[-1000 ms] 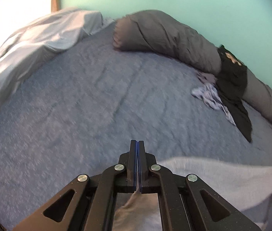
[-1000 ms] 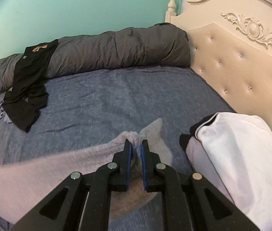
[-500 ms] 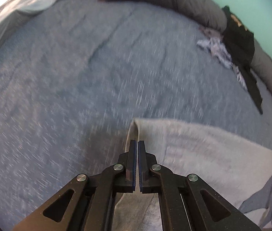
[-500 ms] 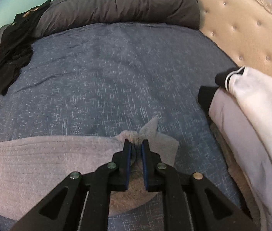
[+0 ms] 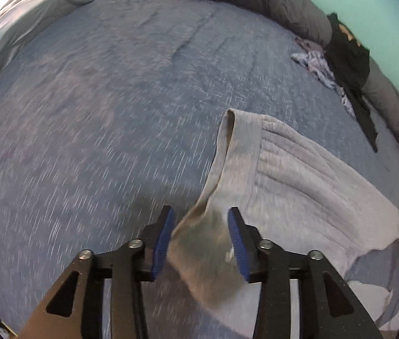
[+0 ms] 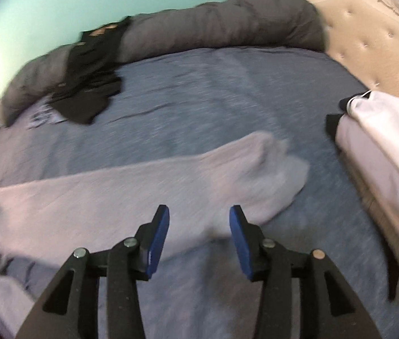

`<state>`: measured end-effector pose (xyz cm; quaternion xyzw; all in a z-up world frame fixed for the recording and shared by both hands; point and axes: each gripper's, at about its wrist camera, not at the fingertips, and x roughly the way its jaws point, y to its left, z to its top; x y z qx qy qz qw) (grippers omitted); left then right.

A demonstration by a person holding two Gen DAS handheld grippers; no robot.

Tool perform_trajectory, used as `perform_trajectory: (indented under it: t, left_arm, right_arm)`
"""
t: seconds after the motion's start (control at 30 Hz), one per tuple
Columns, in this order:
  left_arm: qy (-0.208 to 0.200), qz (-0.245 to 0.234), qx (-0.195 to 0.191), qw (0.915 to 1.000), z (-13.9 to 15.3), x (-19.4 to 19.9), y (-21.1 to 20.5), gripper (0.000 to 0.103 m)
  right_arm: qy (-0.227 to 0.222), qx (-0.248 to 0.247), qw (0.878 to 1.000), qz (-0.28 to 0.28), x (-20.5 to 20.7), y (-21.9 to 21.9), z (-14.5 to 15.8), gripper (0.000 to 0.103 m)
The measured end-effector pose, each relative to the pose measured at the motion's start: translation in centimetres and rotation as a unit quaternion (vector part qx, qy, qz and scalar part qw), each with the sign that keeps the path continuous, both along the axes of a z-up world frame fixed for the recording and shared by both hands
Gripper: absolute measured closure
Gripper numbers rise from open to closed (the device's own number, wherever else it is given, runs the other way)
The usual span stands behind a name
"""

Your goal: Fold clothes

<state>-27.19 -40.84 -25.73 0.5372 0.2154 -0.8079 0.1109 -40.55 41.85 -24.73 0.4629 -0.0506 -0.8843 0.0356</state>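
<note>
Grey ribbed garment (image 5: 298, 175) flat across blue bedspread (image 5: 100, 113), both tools (image 5: 201, 236) (image 6: 199, 236) just spread, unclamped.

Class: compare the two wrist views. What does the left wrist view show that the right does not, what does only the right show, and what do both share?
Only the left wrist view: a pale sheet bunched along the bed's far side, and the left gripper, jaws just opened around the grey garment's end.

Only the right wrist view: the tufted headboard, a white garment and the right gripper, jaws just opened above the grey garment.

Both: blue bedspread, grey garment, rolled duvet, black garment, teal wall.
</note>
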Motion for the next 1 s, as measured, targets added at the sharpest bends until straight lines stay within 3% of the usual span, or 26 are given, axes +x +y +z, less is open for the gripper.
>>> perform_trajectory:
  t: [0.2,0.4,0.67,0.8,0.83,0.87,0.93,1.0]
  left_arm:
    - [0.012,0.006,0.030,0.9995,0.0,5.0,0.8,0.048]
    - [0.026,0.012,0.066,0.9974,-2.2,8.2,2.0,0.046]
    - [0.067,0.057,0.106,0.9905,-4.9,8.8,2.2,0.046]
    - [0.077,0.061,0.096,0.9905,-5.2,7.8,2.1,0.046]
    - [0.077,0.063,0.098,0.9902,-5.4,7.6,2.0,0.052]
    - [0.074,0.065,0.102,0.9899,-5.5,7.2,1.9,0.067]
    - [0.075,0.060,0.097,0.9906,-5.1,6.6,2.2,0.088]
    - [0.077,0.049,0.088,0.9919,-4.3,6.0,2.6,0.092]
  right_arm:
    - [-0.020,-0.061,0.997,0.041,6.8,-1.6,0.3,0.054]
    - [-0.044,-0.071,0.995,0.061,12.6,-1.8,-0.8,0.052]
    - [-0.054,-0.078,0.995,0.031,16.7,1.7,-2.0,0.052]
    - [-0.061,-0.075,0.995,0.015,17.2,3.0,-2.5,0.052]
    - [-0.063,-0.074,0.995,0.011,17.2,3.3,-2.6,0.052]
    - [-0.064,-0.075,0.995,0.009,17.1,3.4,-2.7,0.052]
    - [-0.066,-0.073,0.995,0.007,16.9,3.4,-2.8,0.052]
    - [-0.066,-0.071,0.995,0.009,16.7,3.2,-2.8,0.052]
